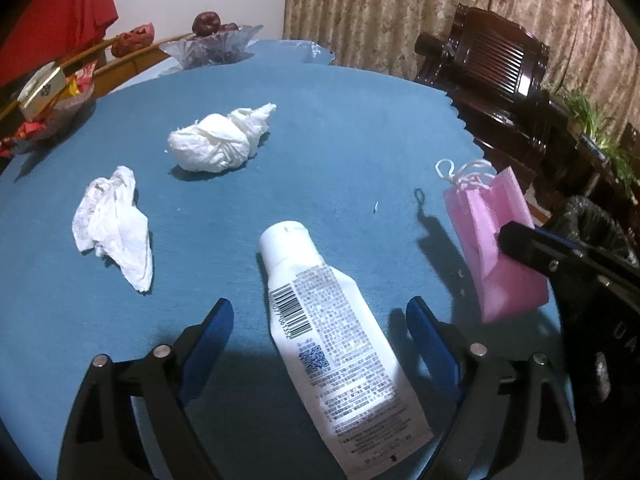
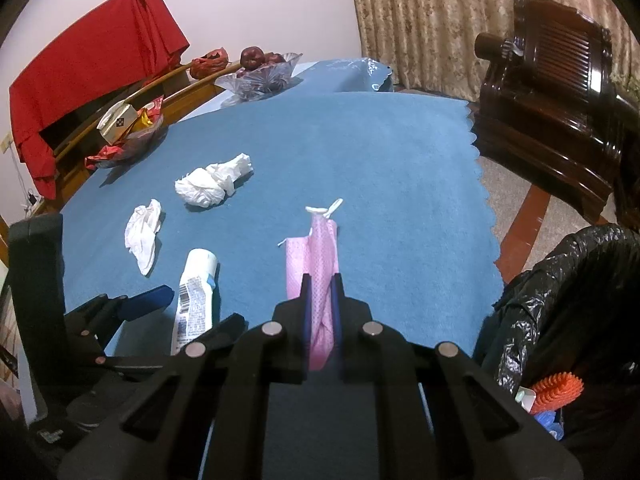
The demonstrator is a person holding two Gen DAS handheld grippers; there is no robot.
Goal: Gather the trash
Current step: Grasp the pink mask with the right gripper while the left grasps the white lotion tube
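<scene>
A white tube (image 1: pixel 320 320) with a barcode lies on the blue tablecloth (image 1: pixel 340 120). My left gripper (image 1: pixel 320 308) stands open astride it, its blue pads apart from the tube's sides. In the right wrist view the same tube (image 2: pixel 196 296) lies between the left gripper's fingers (image 2: pixel 148 298). My right gripper (image 2: pixel 322 284) is shut on a pink bag (image 2: pixel 316 248) with white string loops, held above the cloth; the bag (image 1: pixel 492 248) hangs near the table's right edge. Two crumpled white tissues (image 1: pixel 114 228) (image 1: pixel 216 144) lie farther out on the cloth.
A bin with a black liner (image 2: pixel 560 292) stands off the table's right edge, with an orange brush and other items inside. A glass fruit bowl (image 1: pixel 212 46) and a snack bowl (image 1: pixel 52 96) sit at the far left. A dark wooden chair (image 1: pixel 492 64) stands beyond the table.
</scene>
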